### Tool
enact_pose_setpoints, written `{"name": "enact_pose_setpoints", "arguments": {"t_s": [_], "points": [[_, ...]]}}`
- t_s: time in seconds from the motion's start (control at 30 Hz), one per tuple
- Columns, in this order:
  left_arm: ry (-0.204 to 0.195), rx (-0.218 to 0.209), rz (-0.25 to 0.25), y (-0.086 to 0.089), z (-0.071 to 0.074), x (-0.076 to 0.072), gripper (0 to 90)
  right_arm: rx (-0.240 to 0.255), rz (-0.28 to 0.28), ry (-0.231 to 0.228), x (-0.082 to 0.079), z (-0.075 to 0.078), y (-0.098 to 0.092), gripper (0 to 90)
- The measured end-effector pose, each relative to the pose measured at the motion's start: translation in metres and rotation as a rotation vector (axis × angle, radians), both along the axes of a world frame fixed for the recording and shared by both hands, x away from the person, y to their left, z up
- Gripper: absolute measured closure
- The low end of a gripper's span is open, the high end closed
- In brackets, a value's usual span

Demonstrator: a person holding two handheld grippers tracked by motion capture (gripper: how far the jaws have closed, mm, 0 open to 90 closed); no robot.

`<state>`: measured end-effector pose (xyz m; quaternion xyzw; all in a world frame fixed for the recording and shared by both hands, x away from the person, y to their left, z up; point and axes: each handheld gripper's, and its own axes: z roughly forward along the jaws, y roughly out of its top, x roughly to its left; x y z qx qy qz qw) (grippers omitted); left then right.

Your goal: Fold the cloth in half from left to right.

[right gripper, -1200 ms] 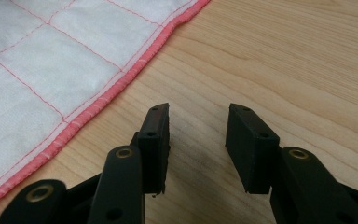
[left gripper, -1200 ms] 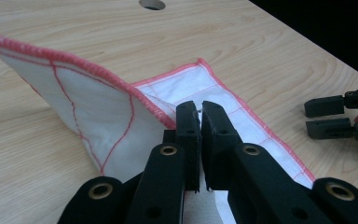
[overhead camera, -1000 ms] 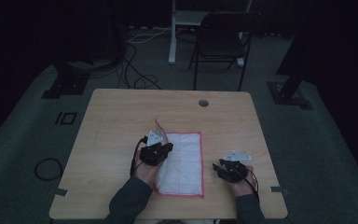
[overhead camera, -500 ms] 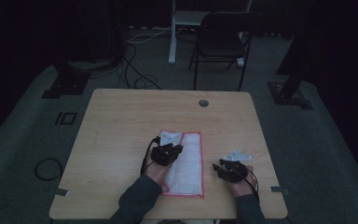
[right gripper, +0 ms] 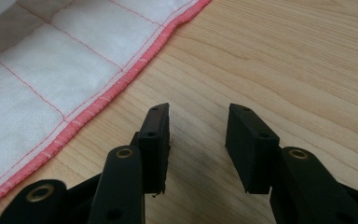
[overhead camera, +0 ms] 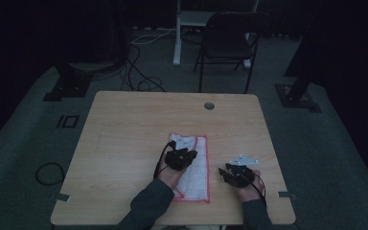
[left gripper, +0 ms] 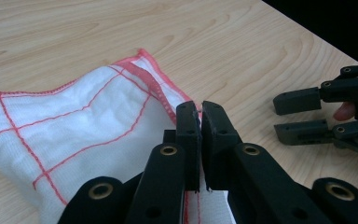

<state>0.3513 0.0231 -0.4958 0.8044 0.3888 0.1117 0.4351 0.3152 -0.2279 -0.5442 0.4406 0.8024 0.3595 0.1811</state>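
Note:
A white cloth [overhead camera: 199, 165] with red grid lines and a red hem lies on the wooden table [overhead camera: 124, 134], right of centre. My left gripper [overhead camera: 181, 151] hovers low over its far part, shut on a hem of the cloth [left gripper: 74, 126], which is doubled over itself. In the left gripper view the jaws [left gripper: 200, 112] meet with the red hem pinched between them. My right gripper [overhead camera: 224, 173] rests open just right of the cloth. Its jaws [right gripper: 198, 116] stand apart over bare wood, with the cloth's red edge [right gripper: 51, 70] to their left.
A round cable hole [overhead camera: 209, 105] sits near the table's far edge. Behind the table stand a dark chair [overhead camera: 230, 40] and a white stand [overhead camera: 177, 33]. Cables [overhead camera: 139, 76] run over the floor at the far left.
My left gripper has carried the cloth's raised corner rightward and down, so the flap now lies folded over the cloth. The right gripper has stayed put.

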Motion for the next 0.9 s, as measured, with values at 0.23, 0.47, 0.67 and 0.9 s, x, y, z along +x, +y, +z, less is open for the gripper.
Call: {"name": "enact_pose_setpoints", "arguments": {"t_s": [0.23, 0.47, 0.67, 0.9], "points": [[0.009, 0.0, -0.012, -0.013, 0.001, 0.002, 87.0, -0.001, 0.001, -0.002, 0.0, 0.0, 0.0, 59.8], [0.011, 0.006, -0.023, -0.024, 0.002, 0.003, 87.0, -0.002, 0.002, -0.004, 0.0, 0.0, 0.0, 59.8], [0.032, -0.002, -0.018, -0.034, -0.003, 0.006, 86.8, 0.0, 0.003, -0.004, 0.0, 0.0, 0.001, 59.9], [0.01, -0.045, -0.042, -0.025, 0.006, 0.001, 77.9, 0.0, 0.004, -0.003, 0.0, 0.0, 0.001, 59.8]]}}
